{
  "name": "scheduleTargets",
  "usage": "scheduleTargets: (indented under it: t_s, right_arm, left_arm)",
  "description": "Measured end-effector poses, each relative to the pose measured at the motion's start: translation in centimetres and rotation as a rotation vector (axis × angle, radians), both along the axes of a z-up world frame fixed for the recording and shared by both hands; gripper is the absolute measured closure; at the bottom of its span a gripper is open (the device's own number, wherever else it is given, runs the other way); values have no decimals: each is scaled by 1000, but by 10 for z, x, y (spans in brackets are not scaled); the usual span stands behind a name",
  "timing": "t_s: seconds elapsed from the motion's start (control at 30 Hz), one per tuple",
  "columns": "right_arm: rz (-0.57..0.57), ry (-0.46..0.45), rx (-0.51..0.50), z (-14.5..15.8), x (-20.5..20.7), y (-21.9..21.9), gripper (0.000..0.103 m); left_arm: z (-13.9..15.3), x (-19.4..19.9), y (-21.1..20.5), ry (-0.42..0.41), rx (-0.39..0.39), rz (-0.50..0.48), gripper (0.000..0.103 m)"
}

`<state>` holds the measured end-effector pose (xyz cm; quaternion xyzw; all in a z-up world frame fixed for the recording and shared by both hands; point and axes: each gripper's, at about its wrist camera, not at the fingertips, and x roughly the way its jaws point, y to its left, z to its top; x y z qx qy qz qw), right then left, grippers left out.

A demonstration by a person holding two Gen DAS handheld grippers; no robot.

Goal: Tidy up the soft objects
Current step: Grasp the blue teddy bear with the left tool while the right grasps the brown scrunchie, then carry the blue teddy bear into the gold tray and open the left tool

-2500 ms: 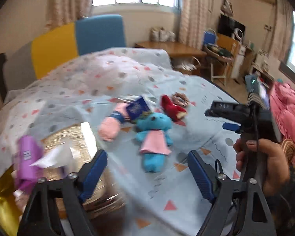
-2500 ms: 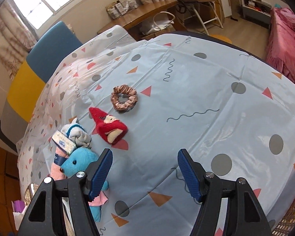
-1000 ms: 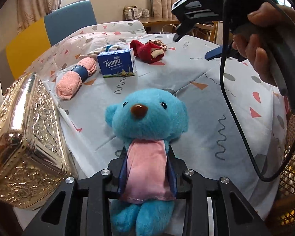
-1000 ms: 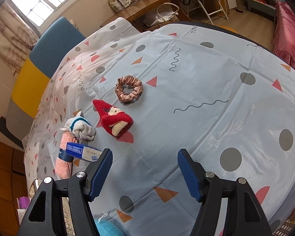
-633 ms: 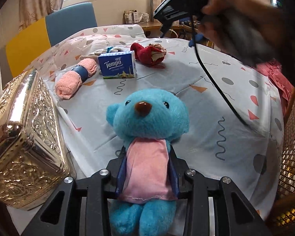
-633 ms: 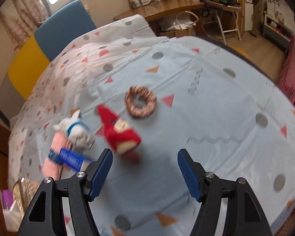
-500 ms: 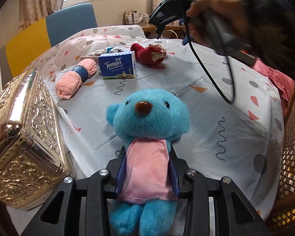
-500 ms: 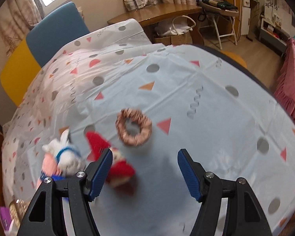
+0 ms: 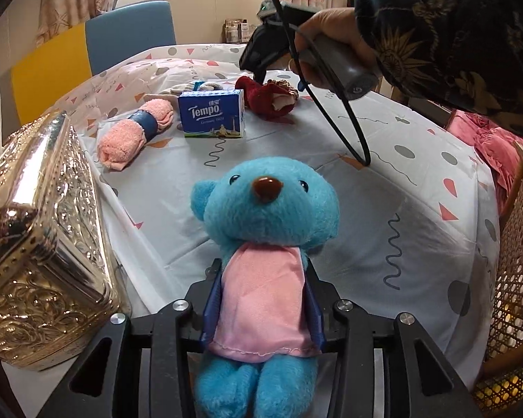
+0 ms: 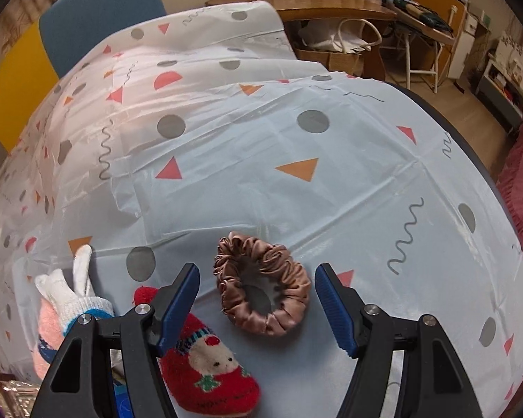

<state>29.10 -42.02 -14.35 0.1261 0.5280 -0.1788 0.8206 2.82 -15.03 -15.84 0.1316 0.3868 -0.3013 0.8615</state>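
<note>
**Bear in one grip, scrunchie lined up for the other**

The left gripper (image 9: 261, 308) is pinched on the blue bear (image 9: 263, 244) at its pink bib, holding it upright over the near edge of the table (image 10: 331, 146); the right gripper (image 10: 256, 299) stands spread wide above the brown scrunchie (image 10: 261, 287), which lies on the tablecloth between its blue pads, touching neither.

To take the scrunchie cleanly, I would judge it best to come straight down so one pad goes outside the ring on each side, or one through the hole, and close gently; the satin will squash and may slip, so a bite on the thick rim is safer than a graze on top.

The red Christmas sock (image 10: 209, 358) lies just beside the scrunchie, under the gripper's left finger, and could get caught in the pinch; the white glove (image 10: 75, 292) and the pink rolled towel (image 9: 132, 134) sit further toward the left edge, with the Tempo tissue pack (image 9: 211, 115) near them; the gold box (image 9: 42, 254) stands at the near left corner, just beside the bear.
</note>
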Motion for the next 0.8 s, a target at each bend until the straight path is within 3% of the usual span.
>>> scheduleTargets:
  t_s: [0.03,0.1,0.13,0.17,0.27,0.37,0.6,0.7,0.8]
  right_arm:
    - [18,22,-19,-4,2,2,34]
    - [53,58,-37,-12,2,3,54]
    - [46,40,-54,-7,-1,2,88]
    - [24,25,-41,-1,-6,-2,91]
    - [24,-29,-50,20,-28,-7,91]
    - [57,2,-90,27,-57,-4,91]
    - [63,128,4,-7,-121,2,89]
    - [58,97,3,-9,-128,4,86]
    - [72,89,-15,-11,-126,6,85]
  left_arm:
    - [0,0,0,1,-1,0,60]
    - [0,0,0,-1,-1,-1,60]
    - [0,0,1,0,-3,-1,59]
    - [0,0,1,2,-7,0,59]
    - [0,-1,1,-2,-5,1,59]
    - [0,-1,0,-7,-1,2,59]
    - [3,2,-2,15,7,7,61]
    - [16,6,-12,44,40,-4,68]
    - [48,9,-22,20,-7,-38,69]
